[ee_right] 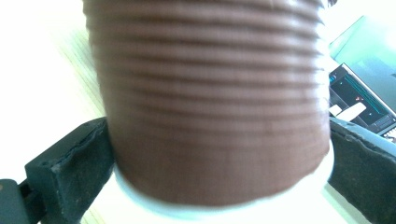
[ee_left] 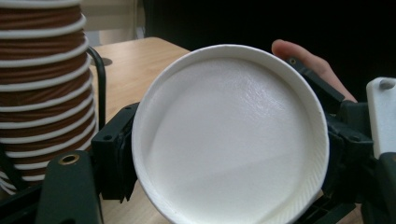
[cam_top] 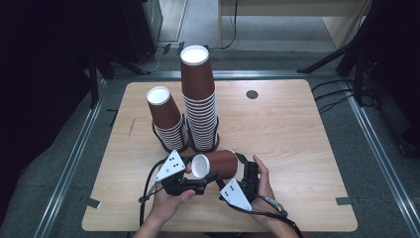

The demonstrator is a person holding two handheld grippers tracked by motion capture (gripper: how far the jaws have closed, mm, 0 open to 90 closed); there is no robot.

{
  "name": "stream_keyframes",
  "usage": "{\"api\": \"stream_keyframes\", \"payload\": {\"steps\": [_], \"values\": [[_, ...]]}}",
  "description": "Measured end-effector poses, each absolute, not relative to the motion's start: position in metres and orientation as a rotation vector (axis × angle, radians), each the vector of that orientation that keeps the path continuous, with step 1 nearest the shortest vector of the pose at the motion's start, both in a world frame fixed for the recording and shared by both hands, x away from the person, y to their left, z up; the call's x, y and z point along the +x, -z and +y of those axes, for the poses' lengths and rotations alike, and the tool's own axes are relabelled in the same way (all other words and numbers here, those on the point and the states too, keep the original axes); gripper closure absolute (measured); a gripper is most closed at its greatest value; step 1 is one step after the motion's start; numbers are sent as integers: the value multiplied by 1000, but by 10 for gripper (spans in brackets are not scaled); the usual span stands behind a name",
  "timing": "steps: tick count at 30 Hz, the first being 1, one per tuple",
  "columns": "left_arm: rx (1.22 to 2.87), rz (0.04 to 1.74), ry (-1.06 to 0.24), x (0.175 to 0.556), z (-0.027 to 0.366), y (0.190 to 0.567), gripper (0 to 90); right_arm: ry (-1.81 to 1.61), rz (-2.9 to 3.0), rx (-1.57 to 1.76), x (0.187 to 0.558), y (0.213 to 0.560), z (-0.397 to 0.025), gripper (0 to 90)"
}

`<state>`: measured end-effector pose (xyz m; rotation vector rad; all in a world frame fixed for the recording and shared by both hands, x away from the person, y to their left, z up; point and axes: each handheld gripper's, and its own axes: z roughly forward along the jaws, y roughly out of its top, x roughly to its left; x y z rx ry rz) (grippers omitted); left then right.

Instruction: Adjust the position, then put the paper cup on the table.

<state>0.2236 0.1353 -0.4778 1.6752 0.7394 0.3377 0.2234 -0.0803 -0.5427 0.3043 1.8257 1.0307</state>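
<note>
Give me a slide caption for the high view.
Right gripper holds a brown paper cup sideways, left gripper beside it, before two cup stacks.

The paper cup (cam_top: 218,164) is brown with thin ridges all around, and white on its flat bottom and rim. The two cup stacks (cam_top: 199,106) show brown and white stripes. The counter (cam_top: 287,129) is light wood. Each tool (cam_top: 207,179) is black.
</note>
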Motion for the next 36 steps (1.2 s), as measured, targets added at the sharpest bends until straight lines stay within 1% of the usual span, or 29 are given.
{"api": "stream_keyframes", "payload": {"steps": [16, 27, 36], "values": [[1574, 754, -397, 224, 153, 471, 225, -1025, 1827, 359, 227, 548, -97, 0], [1567, 748, -418, 225, 152, 475, 224, -1085, 1756, 640, 235, 536, -132, 0], [1569, 772, -419, 227, 150, 480, 223, -1182, 1760, 763, 228, 532, -138, 0]]}}
